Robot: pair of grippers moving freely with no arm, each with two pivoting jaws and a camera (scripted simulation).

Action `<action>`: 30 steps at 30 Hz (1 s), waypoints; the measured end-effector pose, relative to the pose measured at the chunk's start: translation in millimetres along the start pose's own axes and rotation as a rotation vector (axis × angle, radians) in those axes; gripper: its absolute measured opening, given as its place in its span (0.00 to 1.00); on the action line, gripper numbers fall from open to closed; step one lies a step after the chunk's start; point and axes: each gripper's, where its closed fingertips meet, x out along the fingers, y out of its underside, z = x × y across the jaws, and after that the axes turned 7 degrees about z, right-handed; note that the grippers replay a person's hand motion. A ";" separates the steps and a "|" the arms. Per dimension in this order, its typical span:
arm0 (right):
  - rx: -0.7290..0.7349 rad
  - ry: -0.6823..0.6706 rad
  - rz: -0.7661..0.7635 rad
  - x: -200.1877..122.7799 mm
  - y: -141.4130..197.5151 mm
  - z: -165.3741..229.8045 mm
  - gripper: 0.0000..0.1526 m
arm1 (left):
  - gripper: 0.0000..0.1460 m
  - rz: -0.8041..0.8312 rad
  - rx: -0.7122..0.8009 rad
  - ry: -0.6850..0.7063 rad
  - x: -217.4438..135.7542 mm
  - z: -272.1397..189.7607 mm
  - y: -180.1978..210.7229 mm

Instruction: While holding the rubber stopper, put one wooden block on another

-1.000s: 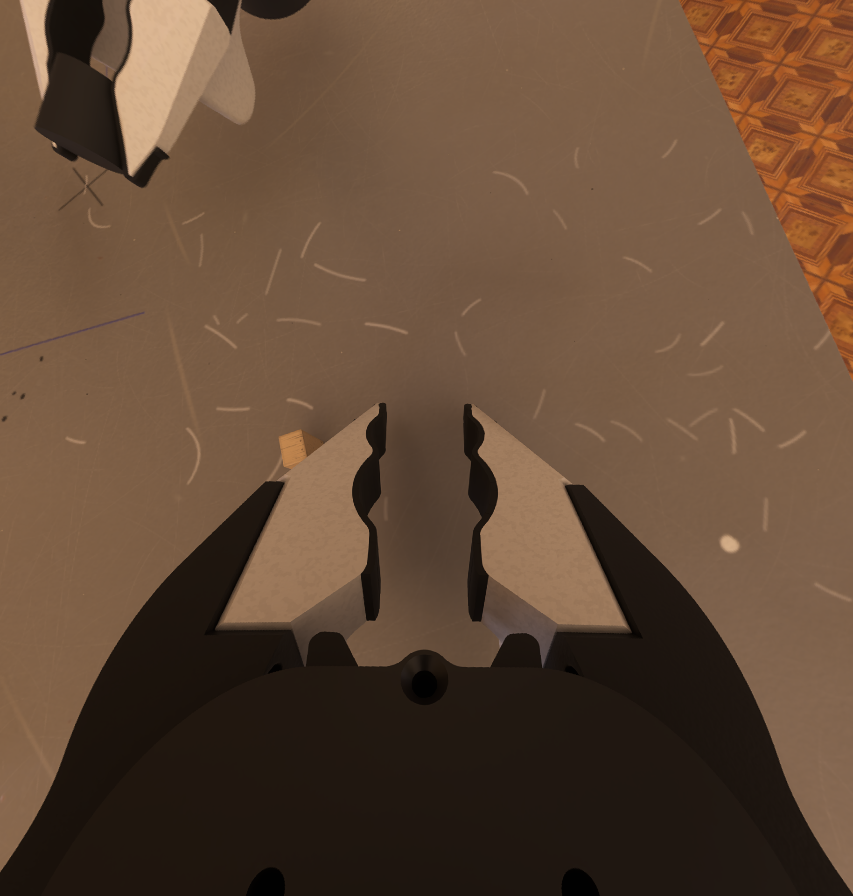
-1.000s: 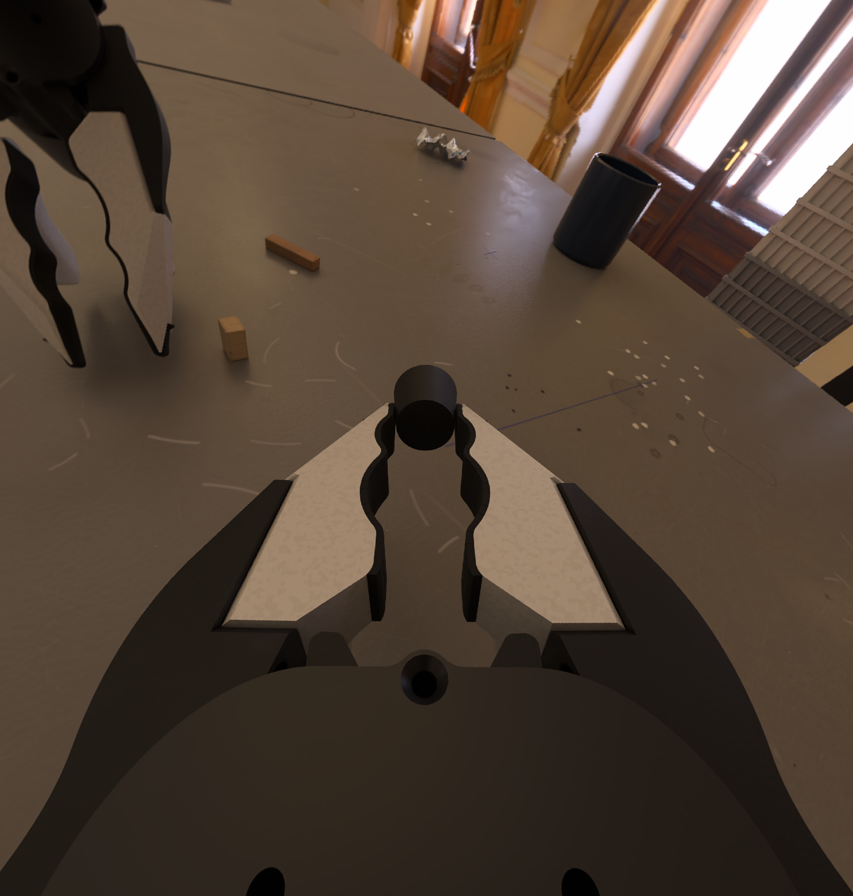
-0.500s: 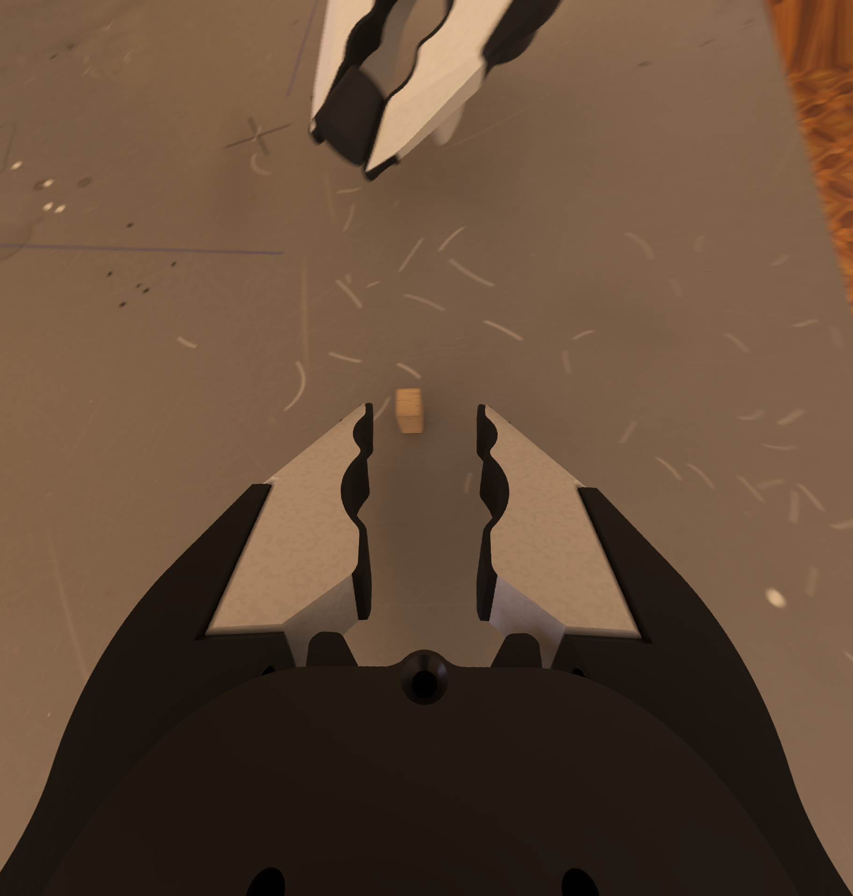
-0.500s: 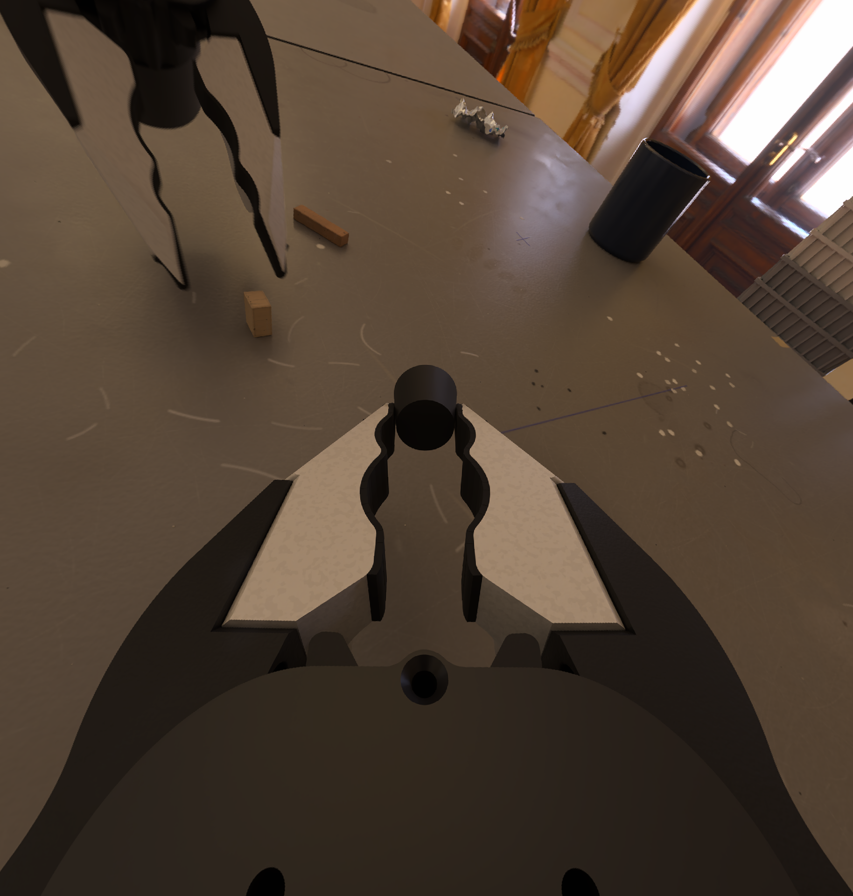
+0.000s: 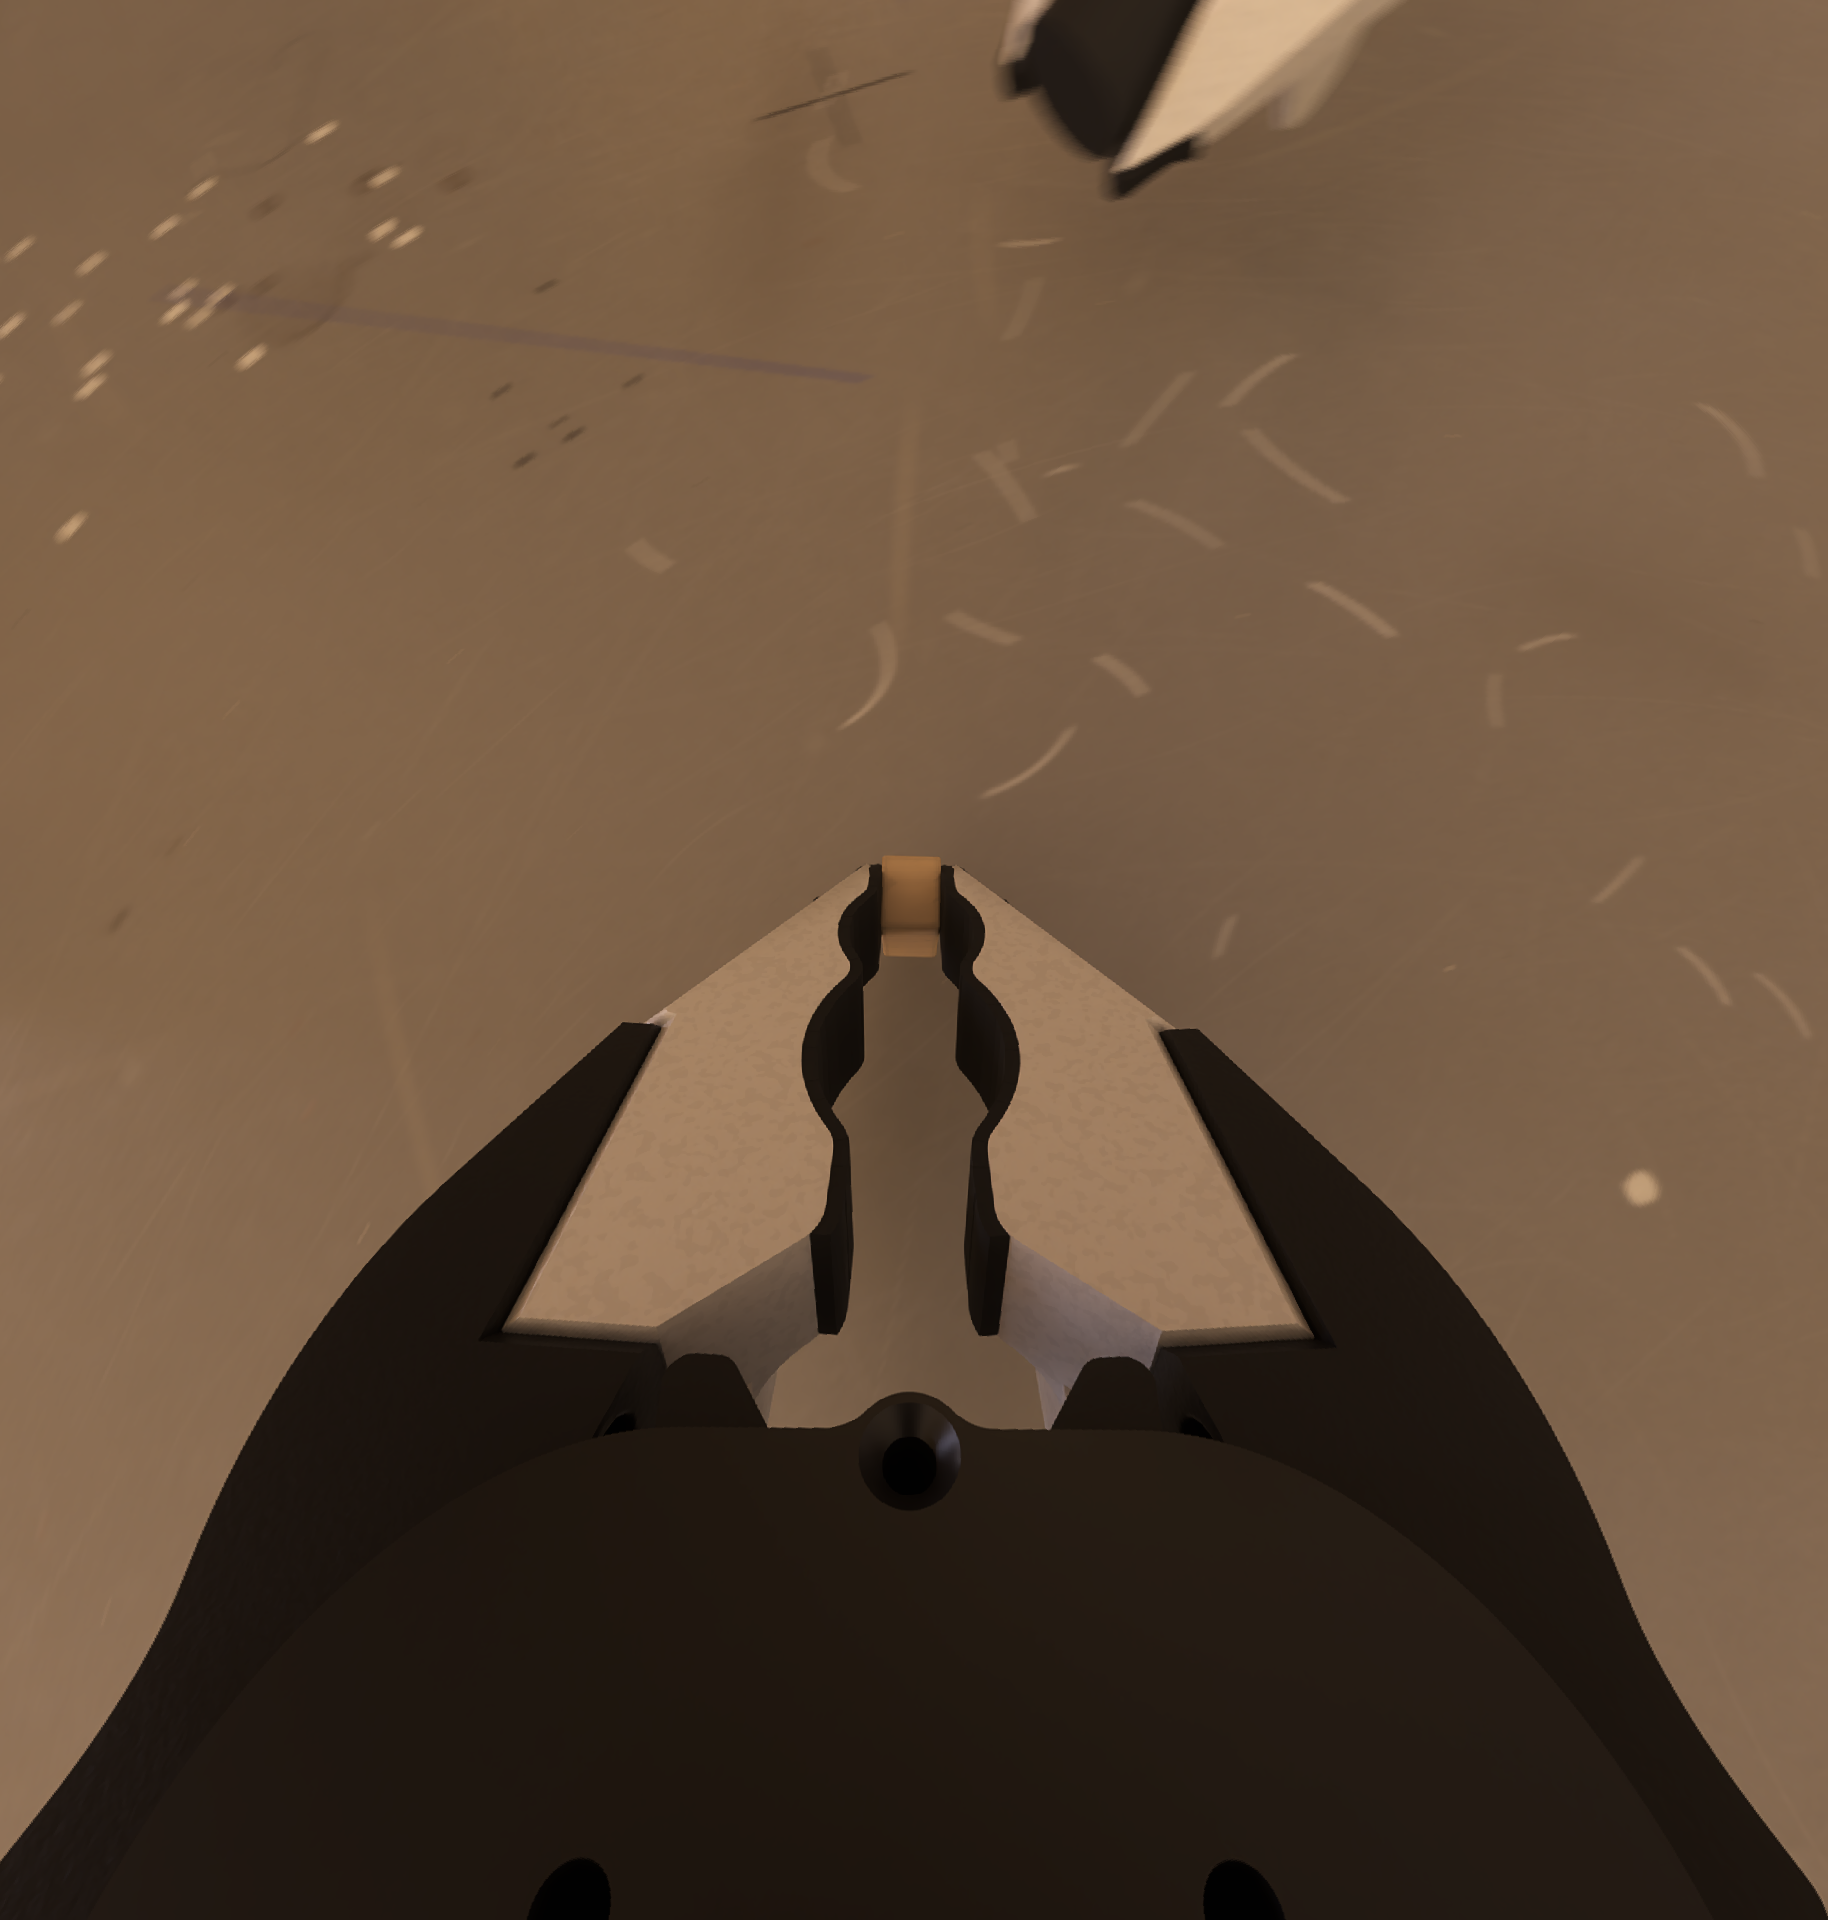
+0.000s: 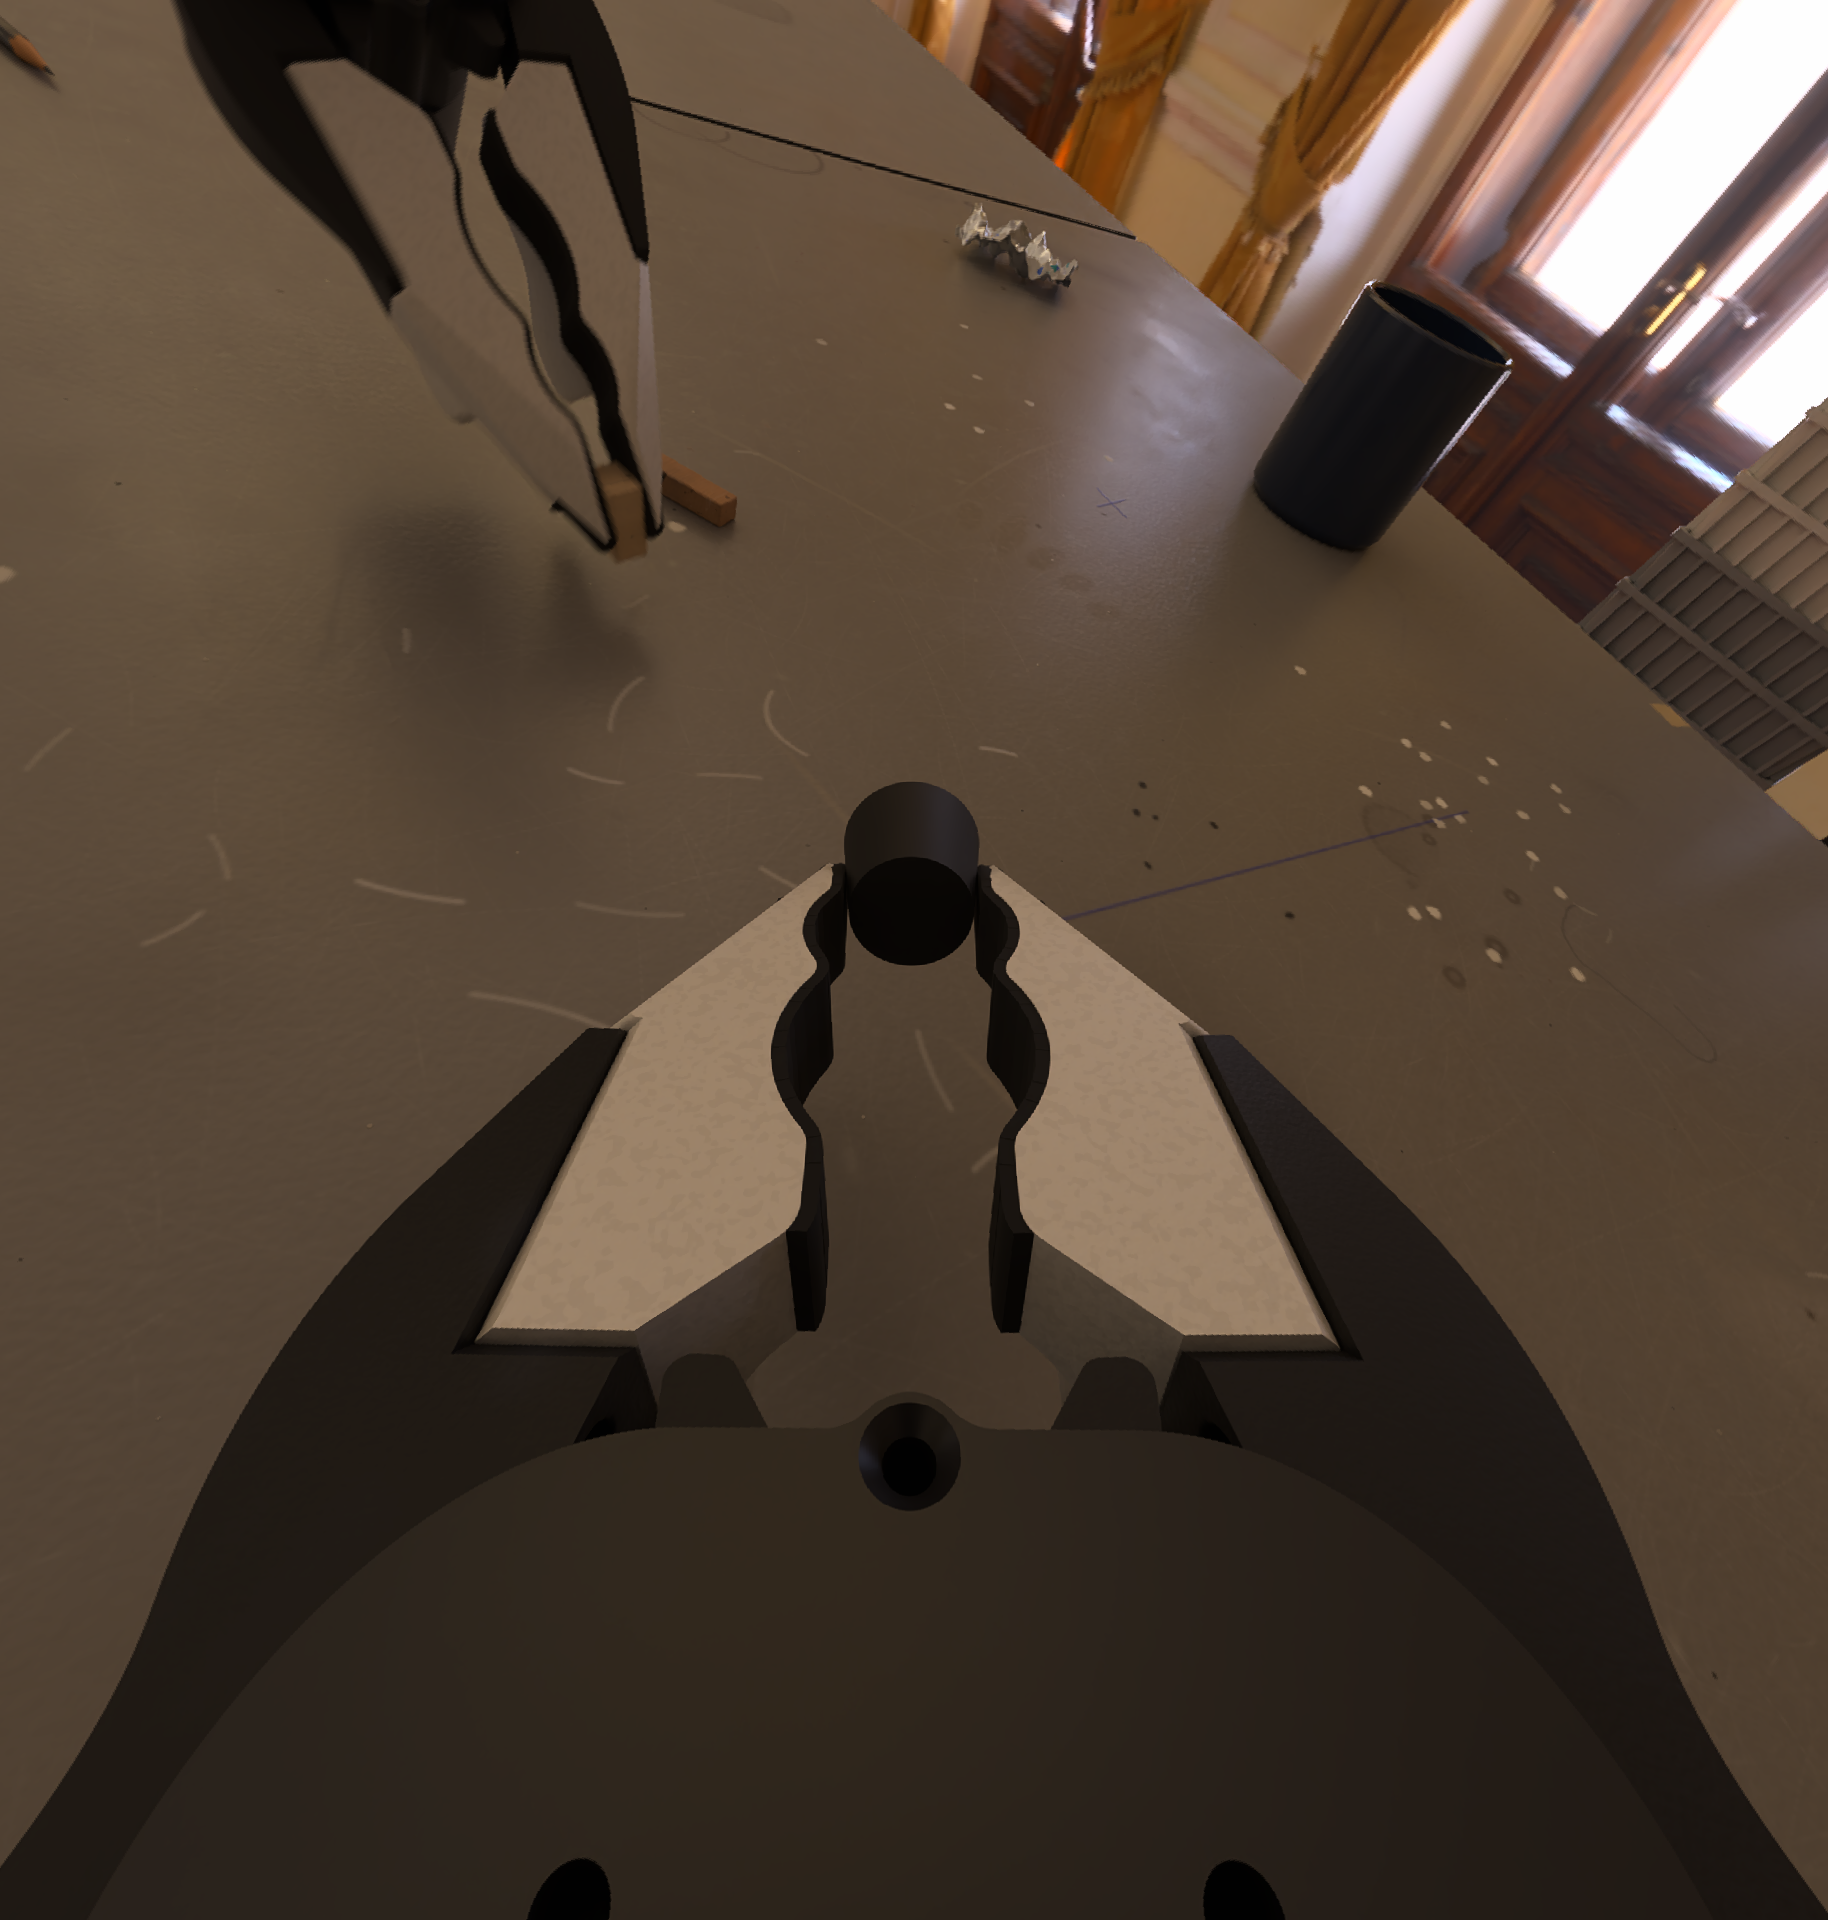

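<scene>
My left gripper [image 5: 910, 883] is shut on a small light wooden block [image 5: 909, 904], held at the fingertips over the table. In the right wrist view the left gripper [image 6: 619, 520] points down at the far left with the small block [image 6: 624, 514] between its tips, just off the table. A longer darker wooden block [image 6: 700, 496] lies flat right behind it. My right gripper [image 6: 910, 883] is shut on the black rubber stopper [image 6: 910, 878], held above the table. The right gripper's tips show blurred at the top of the left wrist view [image 5: 1149, 125].
A black cup [image 6: 1372, 416] stands at the far right of the grey table [image 6: 1097, 623]. A crumpled foil scrap [image 6: 1016, 247] lies at the back. A pencil tip [image 6: 16, 42] shows at the top left. The table's edge runs along the right, windows beyond.
My left gripper moved onto the small block and closed on it; it was open before. The block has moved up beside the longer block. My right gripper still holds the stopper.
</scene>
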 end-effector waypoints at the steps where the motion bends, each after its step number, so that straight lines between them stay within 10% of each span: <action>1: 0.003 -0.001 -0.001 -0.2 0.1 -0.4 0.16 | 0.07 0.001 -0.045 -0.025 -5.7 10.3 6.2; 10: -0.003 0.000 0.011 -0.4 2.4 -0.4 0.16 | 0.07 -0.024 -0.499 0.037 -16.9 47.6 36.3; 30: -0.013 0.000 0.028 1.2 4.5 0.4 0.16 | 0.34 -0.277 -0.388 -0.210 -54.9 75.0 -1.2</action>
